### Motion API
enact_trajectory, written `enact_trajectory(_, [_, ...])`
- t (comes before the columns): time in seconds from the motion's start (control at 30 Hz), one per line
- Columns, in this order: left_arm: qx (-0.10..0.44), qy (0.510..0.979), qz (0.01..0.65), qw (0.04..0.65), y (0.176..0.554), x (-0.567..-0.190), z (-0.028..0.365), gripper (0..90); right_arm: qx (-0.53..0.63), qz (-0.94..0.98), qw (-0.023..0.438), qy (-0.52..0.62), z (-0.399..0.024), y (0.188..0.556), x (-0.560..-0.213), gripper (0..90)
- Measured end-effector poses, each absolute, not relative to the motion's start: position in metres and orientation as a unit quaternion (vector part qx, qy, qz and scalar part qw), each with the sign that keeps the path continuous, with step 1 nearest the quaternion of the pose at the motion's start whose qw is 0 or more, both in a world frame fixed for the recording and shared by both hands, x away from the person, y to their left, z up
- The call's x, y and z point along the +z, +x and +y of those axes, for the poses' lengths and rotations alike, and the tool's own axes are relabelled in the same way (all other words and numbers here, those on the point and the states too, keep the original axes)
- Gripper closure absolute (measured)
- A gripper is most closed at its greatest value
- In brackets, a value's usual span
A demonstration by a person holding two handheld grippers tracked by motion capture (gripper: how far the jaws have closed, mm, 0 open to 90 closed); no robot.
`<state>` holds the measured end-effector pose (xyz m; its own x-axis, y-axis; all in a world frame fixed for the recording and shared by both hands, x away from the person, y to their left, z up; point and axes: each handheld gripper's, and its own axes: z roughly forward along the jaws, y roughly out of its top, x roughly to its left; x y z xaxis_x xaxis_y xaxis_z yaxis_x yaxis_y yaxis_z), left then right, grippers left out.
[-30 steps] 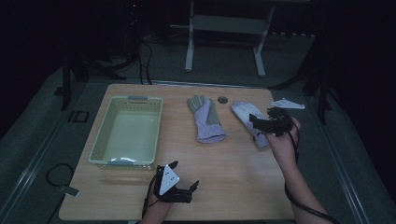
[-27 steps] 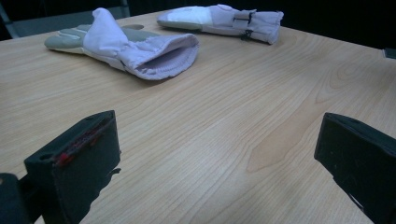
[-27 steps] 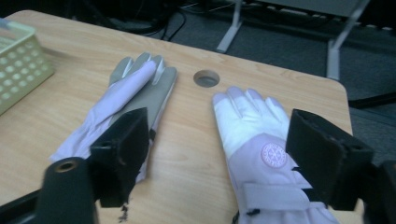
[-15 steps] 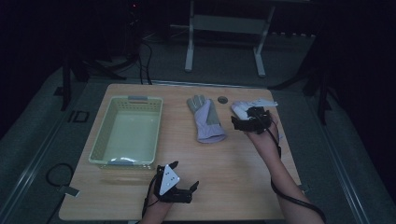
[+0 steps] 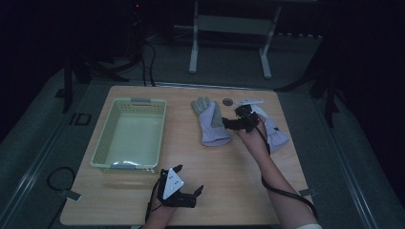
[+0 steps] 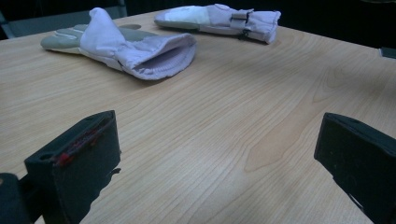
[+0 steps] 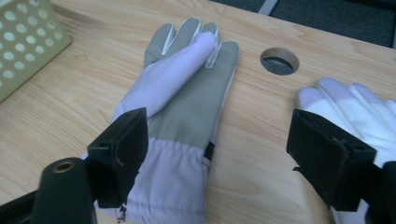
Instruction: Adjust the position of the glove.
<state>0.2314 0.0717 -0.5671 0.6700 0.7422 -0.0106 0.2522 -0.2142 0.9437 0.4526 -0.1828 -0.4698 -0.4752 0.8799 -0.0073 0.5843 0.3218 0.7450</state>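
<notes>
Two lilac-and-grey gloves lie flat on the wooden table [image 5: 229, 171]. The middle glove [image 5: 210, 121] [image 7: 187, 107] [image 6: 135, 46] points its fingers away from me. The right glove [image 5: 273, 131] [image 7: 345, 100] [image 6: 219, 18] lies beside it. My right gripper [image 5: 228, 124] [image 7: 224, 154] hovers low over the middle glove's cuff. Its jaws are open and have just been closing a little. The cuff's edge lies under the gap and no pad presses on it. My left gripper [image 5: 187, 178] [image 6: 219, 154] rests open near the front edge with bare wood between its jaws.
A pale green perforated basket [image 5: 102, 148] [image 7: 23, 37] stands on the left of the table. A round cable hole [image 5: 228, 101] [image 7: 279, 60] sits near the far edge, between the gloves' fingertips. The right gripper's cable trails back along the forearm [image 5: 286, 191].
My right gripper has moved left and down, from over the right glove to the middle glove's cuff. The left gripper has stayed put.
</notes>
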Motion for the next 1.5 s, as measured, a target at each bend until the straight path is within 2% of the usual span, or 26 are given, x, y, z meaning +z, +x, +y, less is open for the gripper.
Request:
enact_trajectory(0.2, [0.231,0.744,0.334,0.531,0.231,-0.567,0.072,0.1,0.334,0.801,0.201,0.453,-0.163,0.468,-0.479,30.3])
enact_trajectory(0.53, [0.227,0.743,0.334,0.533,0.232,-0.567,0.072,0.1,0.329,0.809,0.183,0.452,-0.149,0.487,-0.5,40.9])
enact_trajectory(0.7, [0.228,0.744,0.333,0.533,0.231,-0.567,0.072,0.1,0.316,0.814,0.191,0.449,-0.143,0.495,-0.512,42.8])
enact_trajectory(1.23, [0.229,0.744,0.335,0.531,0.231,-0.567,0.072,0.2,0.275,0.832,0.164,0.454,-0.135,0.508,-0.537,47.8])
enact_trajectory(1.37, [0.23,0.744,0.334,0.531,0.231,-0.567,0.072,0.1,0.275,0.832,0.159,0.454,-0.135,0.508,-0.539,54.2])
enact_trajectory(1.5, [0.23,0.746,0.334,0.528,0.232,-0.567,0.071,0.1,0.262,0.842,0.177,0.438,-0.129,0.505,-0.539,62.9])
